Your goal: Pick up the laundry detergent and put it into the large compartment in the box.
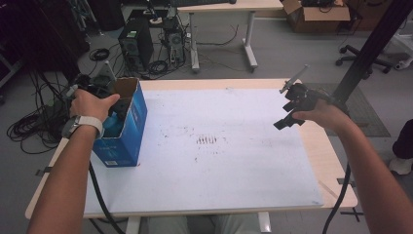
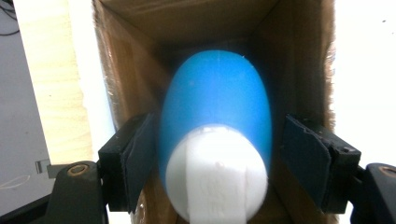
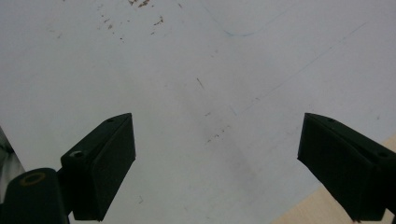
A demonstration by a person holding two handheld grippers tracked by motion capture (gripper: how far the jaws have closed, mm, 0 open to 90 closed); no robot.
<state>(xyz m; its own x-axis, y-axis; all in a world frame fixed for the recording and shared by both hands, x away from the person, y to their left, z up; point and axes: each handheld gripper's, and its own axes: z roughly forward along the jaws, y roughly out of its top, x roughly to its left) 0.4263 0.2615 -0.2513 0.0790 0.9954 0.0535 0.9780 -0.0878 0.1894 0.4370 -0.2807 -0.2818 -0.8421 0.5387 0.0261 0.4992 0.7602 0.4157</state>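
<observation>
From the high view, your left hand (image 1: 90,105) is sunk over the open top of the tall blue cardboard box (image 1: 127,127), which stands upright at the left edge of the desk (image 1: 219,195) on its white mat (image 1: 234,165). That reach puts the left tongs down inside the box, so the box wall and your own hand hide them; a bit of blue shows in the opening, too small to read. Your right tongs (image 1: 288,117) hang above the mat's right edge, well apart from the box, seemingly parked out of the way.

In the left gripper view, the left tongs (image 2: 212,163) straddle a blue rounded plastic bottle with a white cap (image 2: 217,121) lying down the brown shaft of the box, cap toward you. The right pad stands clear of the bottle; the left pad sits right at its flank, and blur keeps me from telling whether it touches. I read the tongs as released, the bottle resting in the box. Its far end and the box floor are lost in shadow.

In the right gripper view, the right tongs (image 3: 217,163) are spread wide with nothing between them, just scuffed mat and a corner of bare wood.
</observation>
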